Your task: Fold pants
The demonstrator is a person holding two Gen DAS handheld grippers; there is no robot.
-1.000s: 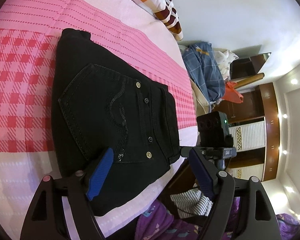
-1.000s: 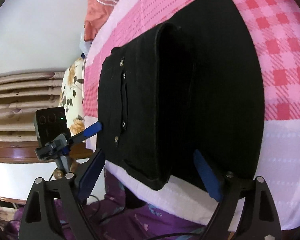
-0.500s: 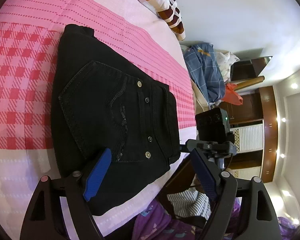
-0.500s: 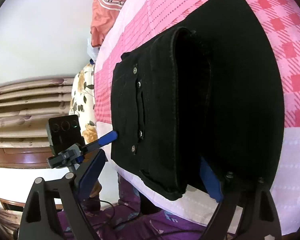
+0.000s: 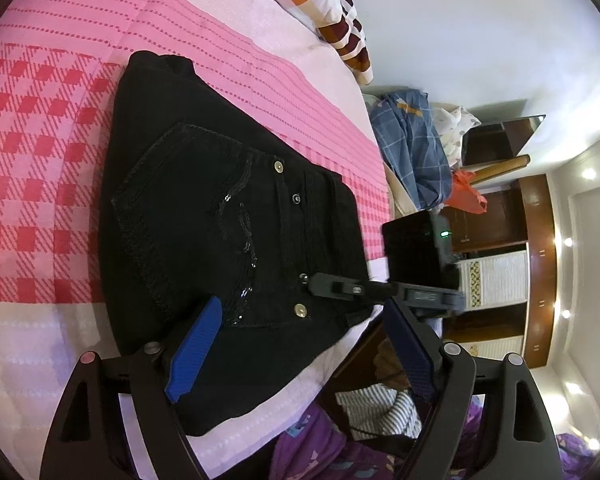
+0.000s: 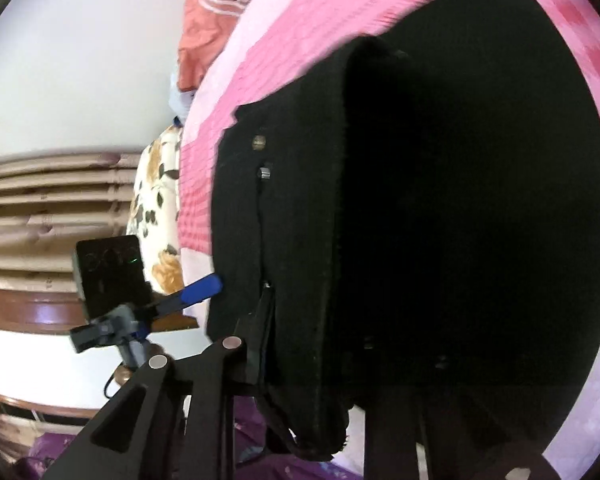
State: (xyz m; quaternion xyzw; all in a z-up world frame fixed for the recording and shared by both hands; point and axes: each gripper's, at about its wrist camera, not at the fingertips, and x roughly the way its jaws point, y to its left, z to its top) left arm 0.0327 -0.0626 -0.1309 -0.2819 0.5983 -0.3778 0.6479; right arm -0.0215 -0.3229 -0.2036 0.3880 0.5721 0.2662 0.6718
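black pants [image 5: 228, 232] lie folded on the pink bed [image 5: 40, 140]. right gripper [image 6: 312, 360] jaws clamp the waistband edge; left gripper [image 5: 300, 352] jaws hover apart. lift evenly, keeping layers aligned.

Right tool's [image 6: 312, 364] far finger hidden behind black pants [image 6: 440, 220].

right tongs [image 6: 312, 364] pushed in and closed onto the folded pants [image 6: 440, 208] edge, lifting it slightly
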